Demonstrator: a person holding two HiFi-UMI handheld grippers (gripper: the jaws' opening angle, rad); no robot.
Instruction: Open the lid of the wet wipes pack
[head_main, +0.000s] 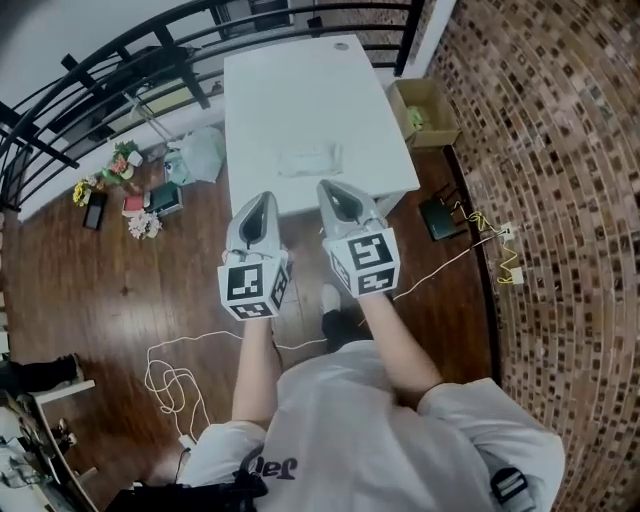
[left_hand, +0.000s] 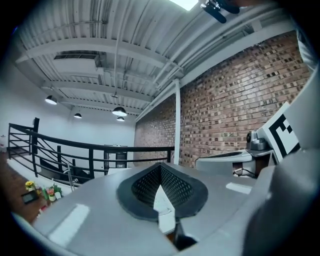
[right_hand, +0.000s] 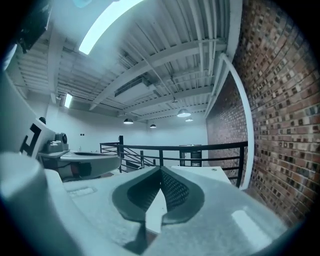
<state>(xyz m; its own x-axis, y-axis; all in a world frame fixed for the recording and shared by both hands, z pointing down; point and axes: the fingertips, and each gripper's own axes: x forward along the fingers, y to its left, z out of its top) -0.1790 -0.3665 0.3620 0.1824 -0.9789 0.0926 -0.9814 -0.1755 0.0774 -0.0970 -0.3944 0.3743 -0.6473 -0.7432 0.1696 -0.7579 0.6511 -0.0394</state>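
wet wipes pack (head_main: 310, 159) too small for detail.

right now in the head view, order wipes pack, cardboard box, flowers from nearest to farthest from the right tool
From the right tool:
1. wipes pack, on the table just ahead.
2. cardboard box, floor right of the table.
3. flowers, floor far left.

The wet wipes pack (head_main: 310, 159) lies on the table (head_main: 300, 90), beyond the left gripper (head_main: 263, 201) and right gripper (head_main: 331, 190).

Wipes pk (head_main: 310, 159) flat on white table (head_main: 300, 90)
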